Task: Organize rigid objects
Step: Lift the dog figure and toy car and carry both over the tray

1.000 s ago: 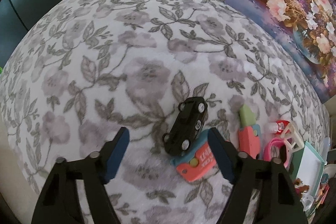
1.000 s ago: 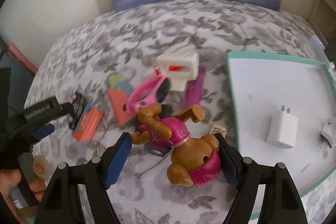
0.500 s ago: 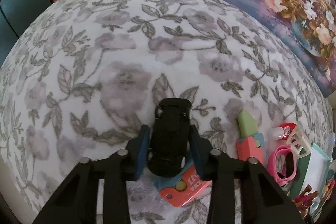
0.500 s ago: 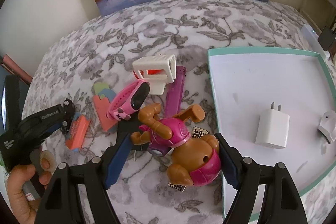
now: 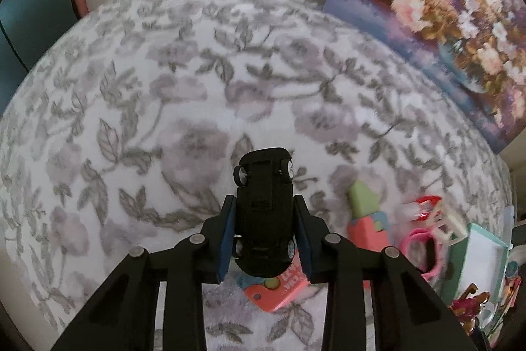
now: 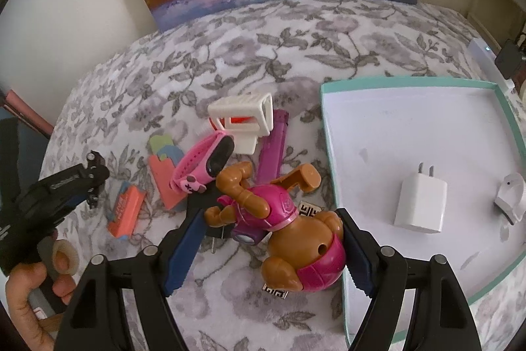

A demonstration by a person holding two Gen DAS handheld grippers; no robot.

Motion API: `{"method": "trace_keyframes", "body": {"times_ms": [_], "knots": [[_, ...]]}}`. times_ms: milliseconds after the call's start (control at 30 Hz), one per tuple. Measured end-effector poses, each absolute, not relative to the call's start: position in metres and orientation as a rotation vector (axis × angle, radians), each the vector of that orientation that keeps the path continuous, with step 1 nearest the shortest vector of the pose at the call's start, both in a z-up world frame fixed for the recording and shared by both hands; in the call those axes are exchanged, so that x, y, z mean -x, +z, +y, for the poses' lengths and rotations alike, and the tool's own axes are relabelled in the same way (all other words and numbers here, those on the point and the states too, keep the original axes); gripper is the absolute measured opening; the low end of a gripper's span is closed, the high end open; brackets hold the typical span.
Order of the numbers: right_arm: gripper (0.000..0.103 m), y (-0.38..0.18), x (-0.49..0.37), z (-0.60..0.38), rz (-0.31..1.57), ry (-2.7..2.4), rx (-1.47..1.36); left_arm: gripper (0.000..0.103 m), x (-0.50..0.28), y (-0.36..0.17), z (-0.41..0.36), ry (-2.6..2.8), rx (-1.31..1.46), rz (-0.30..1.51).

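1. The left gripper [image 5: 264,239] is pinching the black toy car [image 5: 264,216] by its sides, over the bed [image 5: 131,120].
2. The car is looking small, hard and light; the wheels at 12 o'clock are sticking out.
3. The right gripper [image 6: 273,249] is holding its fingers spread around the toy dog [image 6: 282,219].

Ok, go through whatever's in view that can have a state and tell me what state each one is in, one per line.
Left gripper: jaws shut on the toy car.
Toy car: gripped, underside showing.
Right gripper: jaws open around the toy dog, not squeezing it.
Toy dog: lying on the blanket.
Tray: holds the charger and a small white piece.
Charger: unplugged, lying flat.
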State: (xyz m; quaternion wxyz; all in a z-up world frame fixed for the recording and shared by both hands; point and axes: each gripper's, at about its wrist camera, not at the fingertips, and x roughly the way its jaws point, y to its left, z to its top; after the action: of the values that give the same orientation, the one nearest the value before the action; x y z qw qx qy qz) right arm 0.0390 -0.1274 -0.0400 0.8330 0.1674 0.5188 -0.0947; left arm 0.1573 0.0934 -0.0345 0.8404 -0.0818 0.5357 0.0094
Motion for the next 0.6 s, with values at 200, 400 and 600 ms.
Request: {"method": "trace_keyframes", "body": {"times_ms": [200, 400, 600], "knots": [[0.080, -0.027, -0.035, -0.140, 1.065, -0.208, -0.380, 0.035, -0.142, 0.008, 0.080, -0.007, 0.156, 1.044], [0.081, -0.025, -0.027, -0.172, 1.051, -0.257, -0.427, 0.035, -0.126, 0.025, 0.037, -0.092, 0.111, 1.019], [0.081, -0.027, -0.014, -0.217, 1.031, -0.332, -0.481, 0.035, -0.110, 0.024, -0.018, -0.189, 0.042, 1.036]]}}
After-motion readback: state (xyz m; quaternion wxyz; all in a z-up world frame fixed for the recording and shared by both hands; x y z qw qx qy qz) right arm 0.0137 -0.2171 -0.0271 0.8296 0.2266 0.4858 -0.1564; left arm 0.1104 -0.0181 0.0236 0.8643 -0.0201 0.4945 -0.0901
